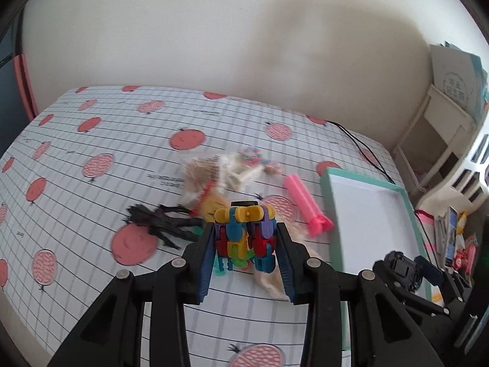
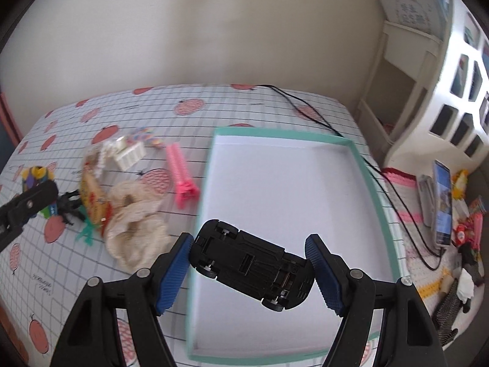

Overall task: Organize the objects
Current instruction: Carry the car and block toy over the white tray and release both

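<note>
My left gripper (image 1: 246, 241) is shut on a multicoloured block toy (image 1: 244, 232), held above the patterned tablecloth (image 1: 91, 153). My right gripper (image 2: 249, 270) is shut on a black toy car (image 2: 250, 264), underside up, held over the near left part of the teal-rimmed white tray (image 2: 360, 159). In the left wrist view the right gripper (image 1: 409, 270) with the car shows at the tray's (image 1: 409, 202) near right edge. The left gripper (image 2: 27, 205) with the block toy (image 2: 35, 176) shows at the far left of the right wrist view.
A pile lies on the cloth left of the tray: a pink comb-like toy (image 2: 180, 171), a beige cloth (image 2: 137, 229), a snack bag (image 2: 91, 195), a black figure (image 1: 165, 220), a white piece (image 2: 128, 153). A black cable (image 2: 305, 104) runs past the tray. A phone (image 2: 443, 202) and shelf (image 2: 452, 91) stand right.
</note>
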Demonstrator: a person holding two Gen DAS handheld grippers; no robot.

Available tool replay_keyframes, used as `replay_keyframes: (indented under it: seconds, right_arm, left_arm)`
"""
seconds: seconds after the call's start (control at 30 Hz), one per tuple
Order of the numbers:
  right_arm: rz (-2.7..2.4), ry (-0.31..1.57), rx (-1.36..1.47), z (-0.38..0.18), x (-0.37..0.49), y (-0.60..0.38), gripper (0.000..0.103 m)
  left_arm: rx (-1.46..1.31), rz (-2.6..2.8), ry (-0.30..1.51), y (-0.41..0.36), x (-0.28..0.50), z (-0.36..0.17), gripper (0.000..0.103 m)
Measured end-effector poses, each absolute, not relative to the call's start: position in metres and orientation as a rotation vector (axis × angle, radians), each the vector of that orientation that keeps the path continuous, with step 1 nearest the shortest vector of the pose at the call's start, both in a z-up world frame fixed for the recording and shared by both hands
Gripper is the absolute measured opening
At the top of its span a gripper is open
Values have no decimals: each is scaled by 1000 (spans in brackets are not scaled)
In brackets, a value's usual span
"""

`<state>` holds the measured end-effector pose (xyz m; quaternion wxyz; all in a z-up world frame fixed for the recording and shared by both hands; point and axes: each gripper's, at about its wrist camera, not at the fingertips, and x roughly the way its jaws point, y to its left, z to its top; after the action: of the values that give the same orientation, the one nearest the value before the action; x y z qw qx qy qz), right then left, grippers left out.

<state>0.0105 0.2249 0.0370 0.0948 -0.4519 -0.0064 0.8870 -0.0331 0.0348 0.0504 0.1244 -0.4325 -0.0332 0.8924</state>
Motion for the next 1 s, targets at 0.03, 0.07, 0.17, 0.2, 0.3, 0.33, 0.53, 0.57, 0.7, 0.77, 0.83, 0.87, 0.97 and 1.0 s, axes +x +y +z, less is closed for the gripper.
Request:
replay_keyframes:
  seconds: [0.03,0.07,0.17,0.2,0.3,0.33,0.53,0.57,0.7,0.77,0.83,0.87,0.97,1.0]
  right_arm:
    - [2614,-7,-1333,37,11,233,77]
    - [2599,4,-1326,35,11,239,77]
    - [2551,21,-1318,29,15,259,77]
    - [2537,30,-1319,27,16,266,77]
    - [2489,74,-1319,22,19,287,77]
    - [2475,92,-1321,20,20,293,77]
    - [2415,154,-1338,10,24,319,77]
    - [2408,156,-1343,9,24,322,77]
    - [2381,160,-1376,2,24,325,77]
    - [2366,172,-1402,-1,23,326,77]
    - [2353,188,-1426,-5,22,327,77]
    - [2349,196,-1432,-6,22,328,77]
    - [2344,194,-1444,-8,22,329,78]
    - [2340,191,-1449,-8,22,329,78]
  left_arm:
    - [-1273,2580,-100,42,-32,50,39]
    - [-1286,2556,-98,49,-31,50,39]
    - [-1324,2491,-52,75,-28,51,39]
    - [-1340,2464,-50,83,-28,51,39]
    - [-1390,2392,-114,100,-32,51,39]
    - [-1397,2378,-133,105,-33,50,39]
    - [-1370,2321,-105,135,-26,34,39]
    - [-1378,2305,-103,138,-25,29,39]
    - [-1440,2222,-62,151,-21,6,39]
    - [-1445,2206,-16,158,-17,1,39]
    - [-1444,2192,17,164,-12,-3,39]
    - [-1446,2183,23,167,-11,-4,39]
    - [-1463,2147,48,174,-6,-12,39]
    - [-1480,2131,50,176,-6,-14,39]
